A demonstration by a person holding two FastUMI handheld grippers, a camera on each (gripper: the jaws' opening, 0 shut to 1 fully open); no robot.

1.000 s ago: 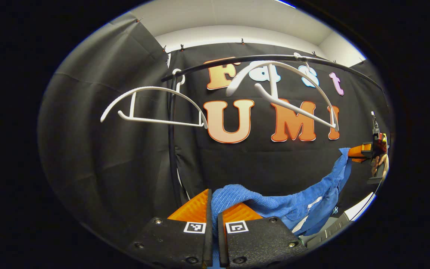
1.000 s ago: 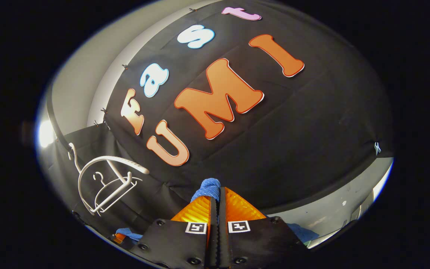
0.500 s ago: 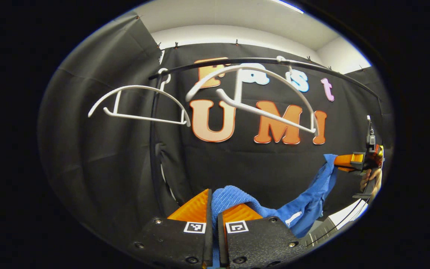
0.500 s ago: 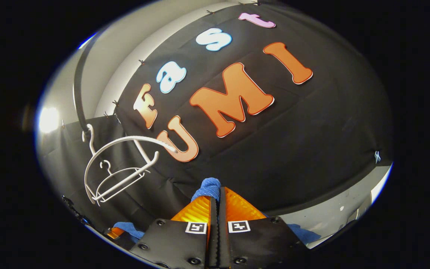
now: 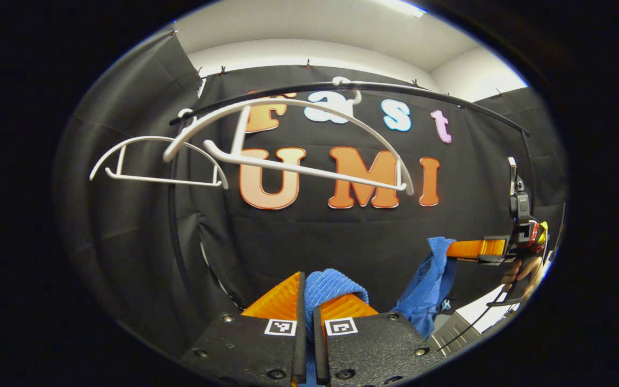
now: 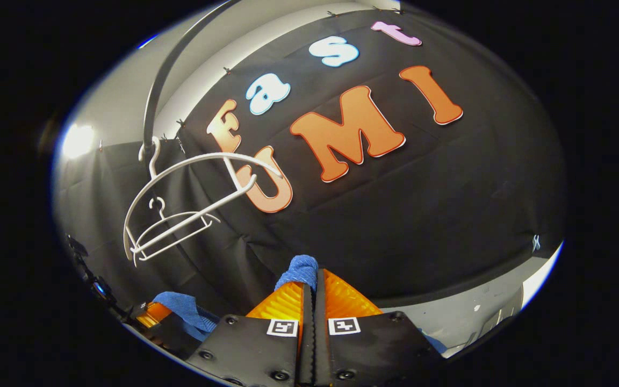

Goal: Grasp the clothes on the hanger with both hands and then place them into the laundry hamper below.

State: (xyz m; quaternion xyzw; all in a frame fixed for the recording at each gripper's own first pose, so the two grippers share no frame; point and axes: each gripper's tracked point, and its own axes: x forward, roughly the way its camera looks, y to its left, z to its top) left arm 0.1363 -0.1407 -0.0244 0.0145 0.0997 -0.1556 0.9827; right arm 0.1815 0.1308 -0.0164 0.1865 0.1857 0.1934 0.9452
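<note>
Blue garment (image 5: 427,279) off the hanger, slung between the two sets of tongs: one bunched fold pinched in the left tongs (image 5: 306,301), another fold poking up from between the fingers of the right tongs (image 6: 309,290), the slack cloth drooping between them. Both tongs clenched on the cloth, probably at opposite ends so that the piece stays spread and under control rather than dropping in a heap. Right tongs (image 5: 468,249) also seen off to the right of the left tongs, with a hand (image 5: 522,271) wrapped around the handle behind them. Above and ahead of the left tongs, two bare white hangers: the nearer hanger (image 5: 288,140) tilted on the black rail (image 5: 395,88), likely knocked askew by the pull-off, the farther hanger (image 5: 153,161) level beyond it to the left. Laundry hamper below, its place not made out here. Judged next: lowering of both ends together, then release over the hamper; risk of a trailing edge catching the rim.
</note>
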